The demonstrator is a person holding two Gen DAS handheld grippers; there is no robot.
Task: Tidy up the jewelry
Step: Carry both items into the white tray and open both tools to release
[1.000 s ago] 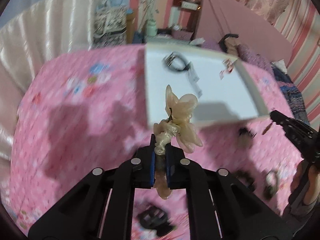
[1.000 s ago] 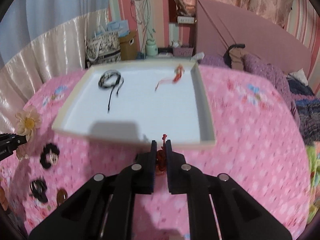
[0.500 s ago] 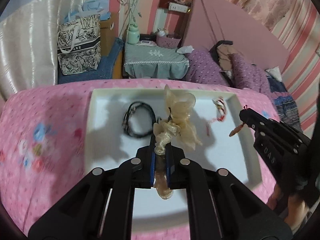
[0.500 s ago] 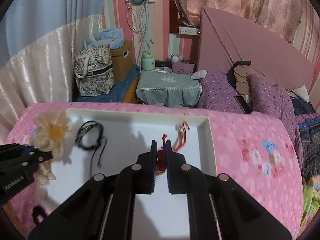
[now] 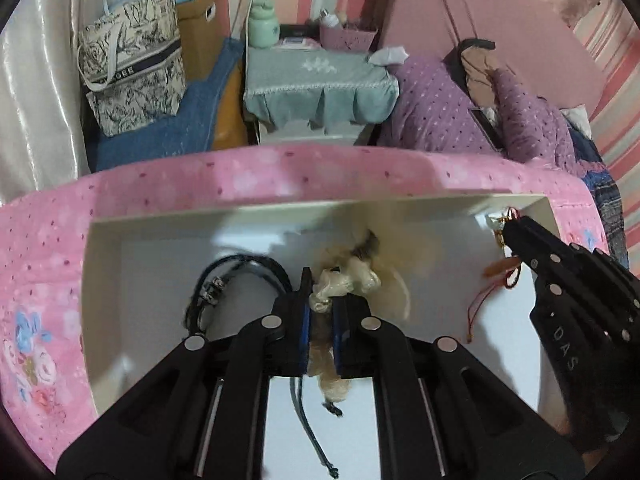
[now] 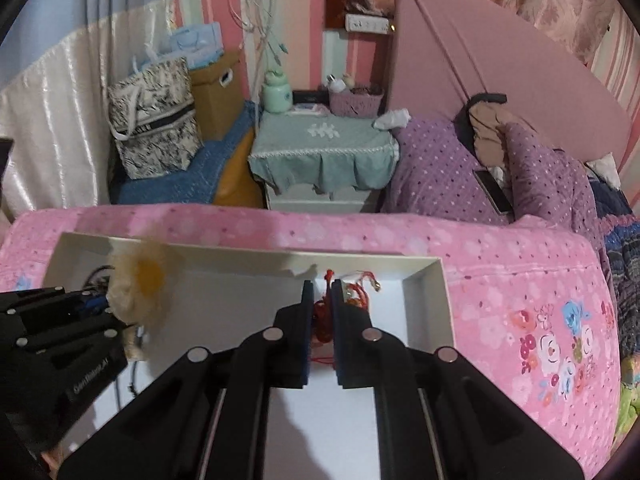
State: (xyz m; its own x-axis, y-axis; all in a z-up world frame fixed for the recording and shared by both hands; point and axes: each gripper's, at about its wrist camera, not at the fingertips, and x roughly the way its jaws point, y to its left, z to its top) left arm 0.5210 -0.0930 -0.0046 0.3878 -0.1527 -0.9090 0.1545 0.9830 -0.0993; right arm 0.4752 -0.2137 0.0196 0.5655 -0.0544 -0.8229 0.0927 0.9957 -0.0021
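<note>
Pink bedspread [image 6: 520,280], white tray [image 5: 100,280], "DAS" on right tool [image 5: 505,236]

The left gripper [image 5: 320,304] pointed steeply downward, its jaws clamped tight; the right gripper [image 6: 322,312] angled downward just beside it, jaws likewise pinched nearly together.

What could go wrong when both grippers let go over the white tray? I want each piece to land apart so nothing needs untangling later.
The cream flower hair tie held in the left gripper hangs right beside the black cord bracelet, so it may drop onto it. The red string charm in the right gripper sits close to the red-and-gold piece in the white tray's corner; their threads could tangle.
</note>
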